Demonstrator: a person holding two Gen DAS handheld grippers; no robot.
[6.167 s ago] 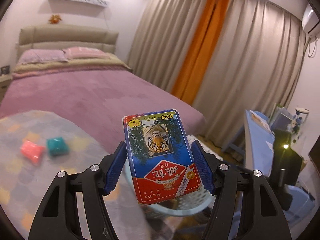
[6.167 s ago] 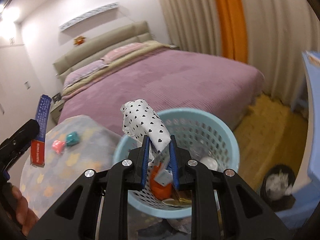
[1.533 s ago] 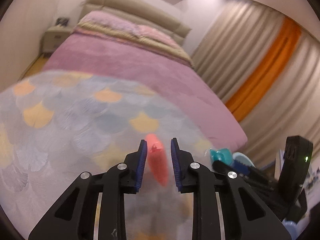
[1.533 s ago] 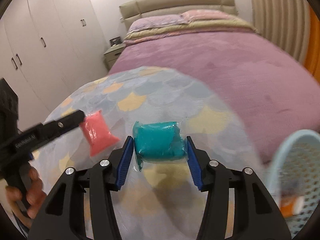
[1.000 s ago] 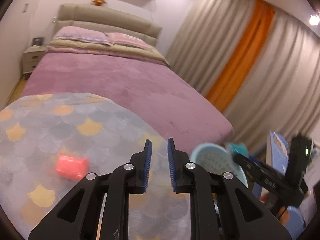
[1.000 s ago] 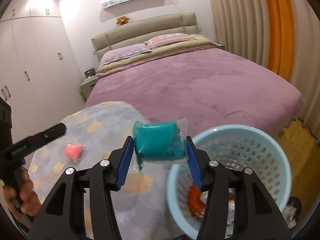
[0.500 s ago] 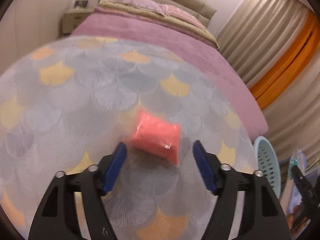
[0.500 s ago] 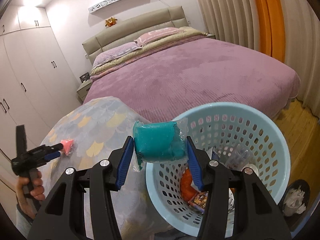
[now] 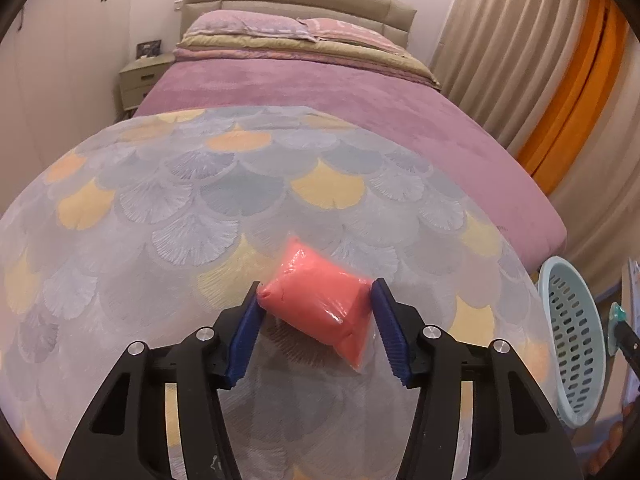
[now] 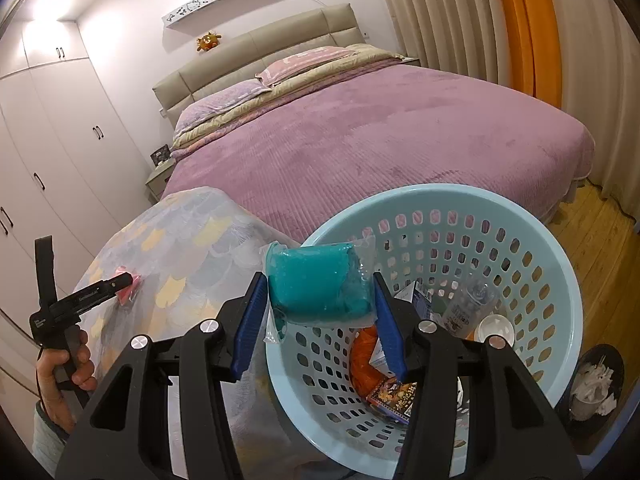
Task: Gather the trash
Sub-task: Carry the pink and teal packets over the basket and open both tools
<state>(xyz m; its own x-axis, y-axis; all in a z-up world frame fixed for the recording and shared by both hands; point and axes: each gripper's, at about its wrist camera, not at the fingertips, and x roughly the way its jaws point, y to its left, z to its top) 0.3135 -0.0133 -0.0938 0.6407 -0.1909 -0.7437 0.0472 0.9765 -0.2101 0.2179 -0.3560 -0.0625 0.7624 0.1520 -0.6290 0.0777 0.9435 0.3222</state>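
Jaws: left gripper (image 9: 316, 310) just closing onto pink packet (image 9: 320, 308); right gripper (image 10: 318, 304) clamps teal packet (image 10: 320, 284) over basket (image 10: 560, 280).

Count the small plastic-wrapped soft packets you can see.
2. The pink packet lies on the patterned cloth between the left gripper's pads. The teal packet is held in the right gripper above the basket.

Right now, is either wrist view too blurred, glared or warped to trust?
Left wrist: sharp on the pink packet, glare only on its wrap; fisheye bends the cloth edge. Right wrist: teal packet and basket sharp; ceiling light blown out top left.
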